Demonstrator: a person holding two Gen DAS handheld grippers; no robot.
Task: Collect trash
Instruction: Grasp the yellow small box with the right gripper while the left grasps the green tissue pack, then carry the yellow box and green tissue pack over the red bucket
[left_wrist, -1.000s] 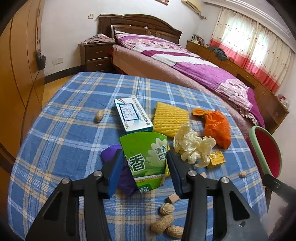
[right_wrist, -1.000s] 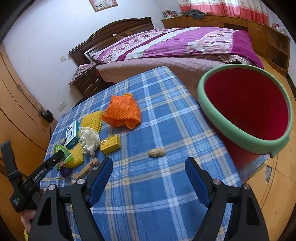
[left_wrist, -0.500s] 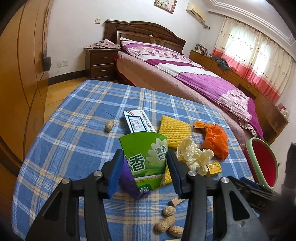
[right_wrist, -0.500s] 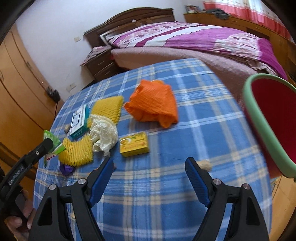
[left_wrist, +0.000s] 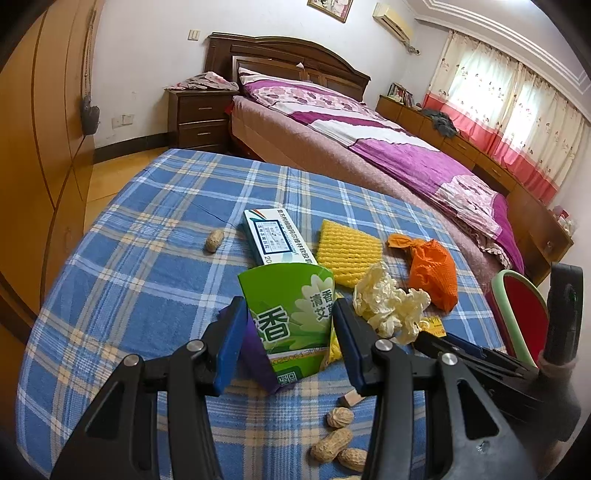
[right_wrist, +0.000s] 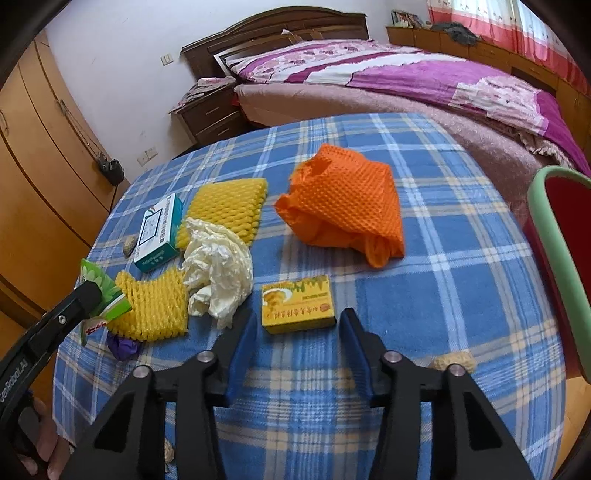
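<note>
Red bin (right_wrist: 561, 258) cut off by right edge; purple wrapper (left_wrist: 255, 350) mostly hidden.

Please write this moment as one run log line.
left gripper: shut on green packet | right gripper: jaws closing toward yellow box | bin: waiting

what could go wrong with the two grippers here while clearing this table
1. The left gripper holds the green packet with yellow foam net and a purple wrapper bunched against it; those could be dragged or dropped.
2. The right gripper, whose jaws have just been closing, sits just short of the small yellow box; closing now may nudge it away.
3. The red bin stands off the table edge, so a carried item could fall short.
</note>
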